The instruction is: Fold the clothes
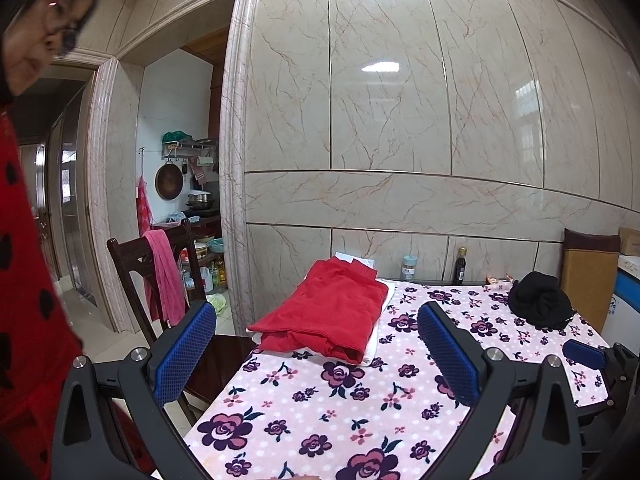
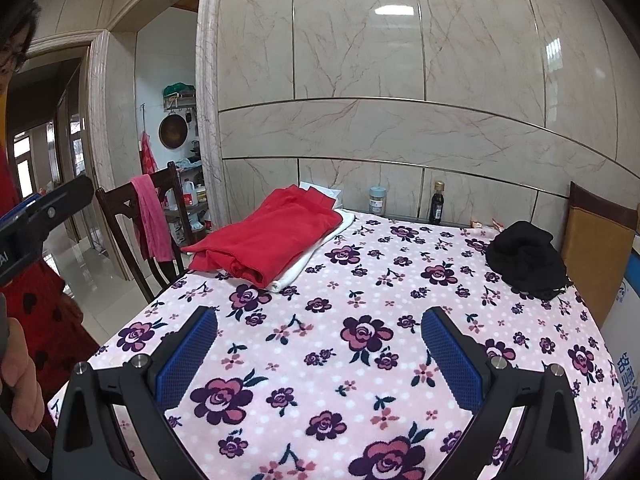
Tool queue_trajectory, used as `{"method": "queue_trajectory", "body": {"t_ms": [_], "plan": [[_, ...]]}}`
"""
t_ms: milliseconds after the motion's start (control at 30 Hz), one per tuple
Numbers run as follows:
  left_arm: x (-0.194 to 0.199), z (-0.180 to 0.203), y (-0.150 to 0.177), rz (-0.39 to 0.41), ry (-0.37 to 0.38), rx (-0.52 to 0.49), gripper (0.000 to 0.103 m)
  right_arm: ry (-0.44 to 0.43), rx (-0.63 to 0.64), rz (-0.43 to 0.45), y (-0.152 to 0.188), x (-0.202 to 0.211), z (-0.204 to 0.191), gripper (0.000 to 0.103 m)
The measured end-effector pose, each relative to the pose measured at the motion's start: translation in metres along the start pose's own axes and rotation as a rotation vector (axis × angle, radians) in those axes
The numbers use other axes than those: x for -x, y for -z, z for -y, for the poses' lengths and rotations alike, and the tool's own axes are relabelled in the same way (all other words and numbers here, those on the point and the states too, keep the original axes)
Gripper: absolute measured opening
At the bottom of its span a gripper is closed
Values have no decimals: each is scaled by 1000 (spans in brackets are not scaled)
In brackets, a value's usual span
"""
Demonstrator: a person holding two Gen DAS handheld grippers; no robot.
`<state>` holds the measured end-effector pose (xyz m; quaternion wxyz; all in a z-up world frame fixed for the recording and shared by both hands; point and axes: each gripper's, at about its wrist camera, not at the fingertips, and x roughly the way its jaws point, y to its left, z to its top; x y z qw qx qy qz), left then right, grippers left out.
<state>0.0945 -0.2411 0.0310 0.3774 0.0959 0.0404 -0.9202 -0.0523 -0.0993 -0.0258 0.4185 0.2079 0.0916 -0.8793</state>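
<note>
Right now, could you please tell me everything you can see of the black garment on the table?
The black garment is a soft, matte, dark fabric bundled into a rumpled heap, not folded flat. It sits on the floral tablecloth at the far right corner of the table, just in front of the tan-backed chair. Its folds are too dark to tell what kind of clothing it is. Neither gripper touches it; the red garment lies apart, across the table.

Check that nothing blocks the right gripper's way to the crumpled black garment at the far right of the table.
Nothing visible does. The right gripper is open above bare floral cover, and only that cover lies between it and the black garment. The folded red garment lies off to the left.
</note>
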Motion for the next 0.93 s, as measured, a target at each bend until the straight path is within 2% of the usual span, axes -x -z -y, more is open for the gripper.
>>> {"method": "queue_trajectory", "body": {"t_ms": [933], "plan": [[0,14,0,-7,34,-35,102,12,-14,-9,3,-1,5,102]]}}
